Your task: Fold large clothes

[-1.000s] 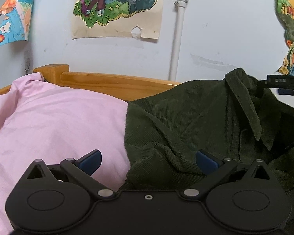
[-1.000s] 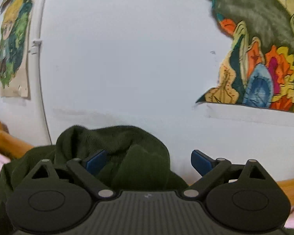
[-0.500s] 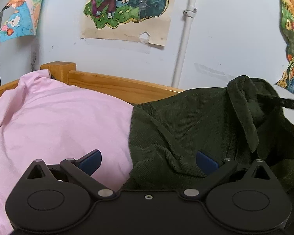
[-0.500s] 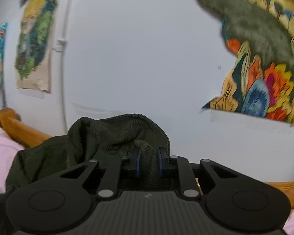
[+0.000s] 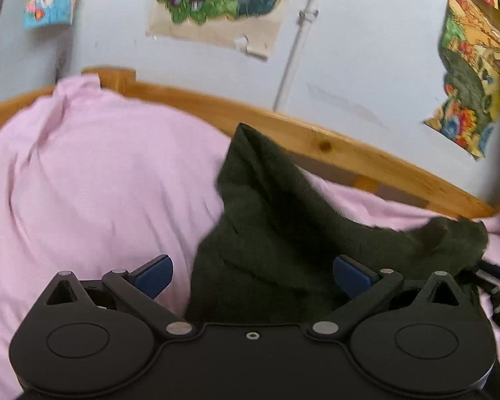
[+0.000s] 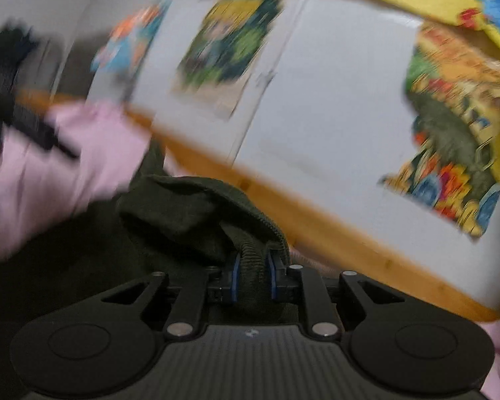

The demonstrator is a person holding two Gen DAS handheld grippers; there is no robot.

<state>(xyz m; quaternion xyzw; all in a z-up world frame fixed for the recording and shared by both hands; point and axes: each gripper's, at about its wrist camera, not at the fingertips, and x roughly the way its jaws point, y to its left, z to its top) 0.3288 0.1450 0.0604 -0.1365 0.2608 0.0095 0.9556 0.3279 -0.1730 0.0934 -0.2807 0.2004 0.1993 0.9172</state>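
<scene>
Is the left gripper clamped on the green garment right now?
No. In the left wrist view the left gripper has its jaws spread wide, and the green garment lies loose between them, unpressed.

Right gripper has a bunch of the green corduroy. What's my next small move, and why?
Probably close the open left gripper on the dark green corduroy garment lying between its fingers. The right gripper pinches only one fold, though its jaws are opening slightly; the rest lies bunched on the pink sheet.

support: bed with pink sheet [image 5: 93, 180], rumpled, folds at far left | frame: wooden rail [image 5: 346, 153] along the wall side, corner post at far left | on sheet: dark green corduroy garment [image 5: 270, 233], bunched, one edge raised in a peak near the rail
</scene>
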